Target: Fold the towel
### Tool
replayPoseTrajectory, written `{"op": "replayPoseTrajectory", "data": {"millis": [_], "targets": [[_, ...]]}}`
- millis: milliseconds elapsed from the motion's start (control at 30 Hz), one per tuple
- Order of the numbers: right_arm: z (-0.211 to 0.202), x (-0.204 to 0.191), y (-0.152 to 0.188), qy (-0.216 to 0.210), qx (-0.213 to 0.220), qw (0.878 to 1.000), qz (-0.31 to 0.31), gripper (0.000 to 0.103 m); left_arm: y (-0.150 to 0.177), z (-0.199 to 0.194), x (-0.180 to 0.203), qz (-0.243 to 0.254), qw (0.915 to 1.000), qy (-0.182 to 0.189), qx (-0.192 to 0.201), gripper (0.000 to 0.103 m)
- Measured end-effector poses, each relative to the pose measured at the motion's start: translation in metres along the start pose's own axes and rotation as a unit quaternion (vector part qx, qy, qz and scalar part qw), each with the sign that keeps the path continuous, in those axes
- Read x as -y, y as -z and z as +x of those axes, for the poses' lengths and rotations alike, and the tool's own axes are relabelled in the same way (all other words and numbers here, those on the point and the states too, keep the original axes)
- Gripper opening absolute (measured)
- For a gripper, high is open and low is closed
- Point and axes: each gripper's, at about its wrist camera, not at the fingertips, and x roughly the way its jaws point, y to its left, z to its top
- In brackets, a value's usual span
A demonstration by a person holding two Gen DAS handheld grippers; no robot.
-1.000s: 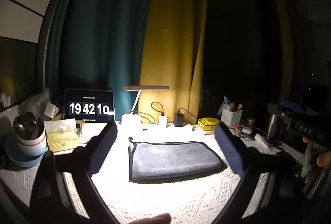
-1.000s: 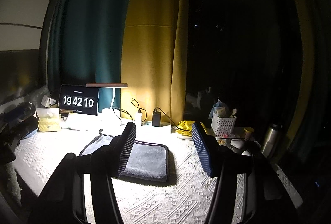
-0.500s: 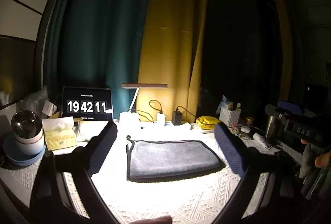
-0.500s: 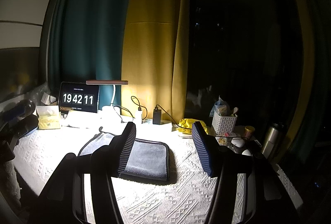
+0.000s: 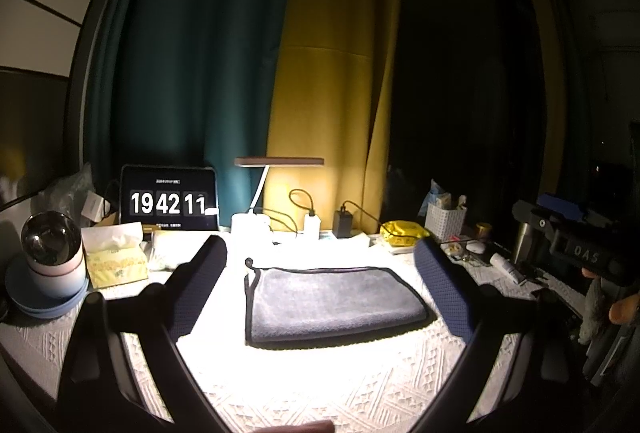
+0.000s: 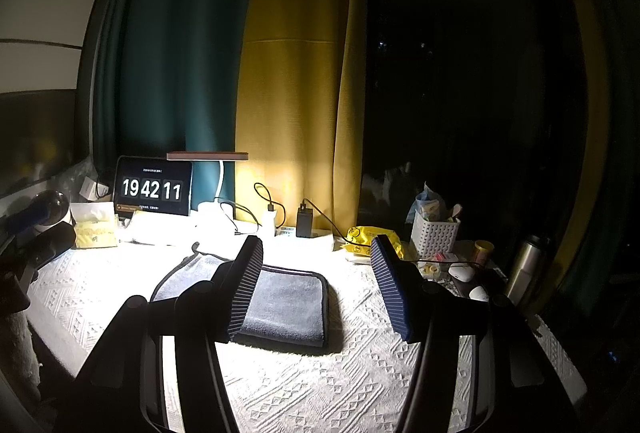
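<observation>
Left gripper [image 5: 320, 273]: held level, fingers spread wide apart, nothing between them, dark dimpled pads [image 5: 448, 289] facing inward. Right gripper [image 6: 316, 285]: likewise parted, empty, ribbed blue pads [image 6: 244, 289] turned toward each other. Both raised, touching nothing. Body of the right gripper visible at the far right edge of the left wrist view, part of a hand [image 5: 624, 309] around it. Dark body of the left gripper at the left edge of the right wrist view.

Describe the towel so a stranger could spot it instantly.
Start at the white desk lamp standing in front of the curtains, and look just below it on the white textured tablecloth. The grey towel lies flat there in the brightest light. It is the only dark-edged cloth rectangle, with a small loop at its back left corner.
</observation>
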Motion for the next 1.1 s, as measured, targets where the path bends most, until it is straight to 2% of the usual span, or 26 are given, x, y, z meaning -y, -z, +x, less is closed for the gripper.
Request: {"op": "replayPoseTrajectory", "data": {"millis": [1100], "targets": [[0.0008,-0.0015,0.0009,0.000,-0.002,1.000,0.001,0.059,0.0005,-0.0012,-0.0008,-0.001,1.0000,0.002,-0.003,0.095]]}}
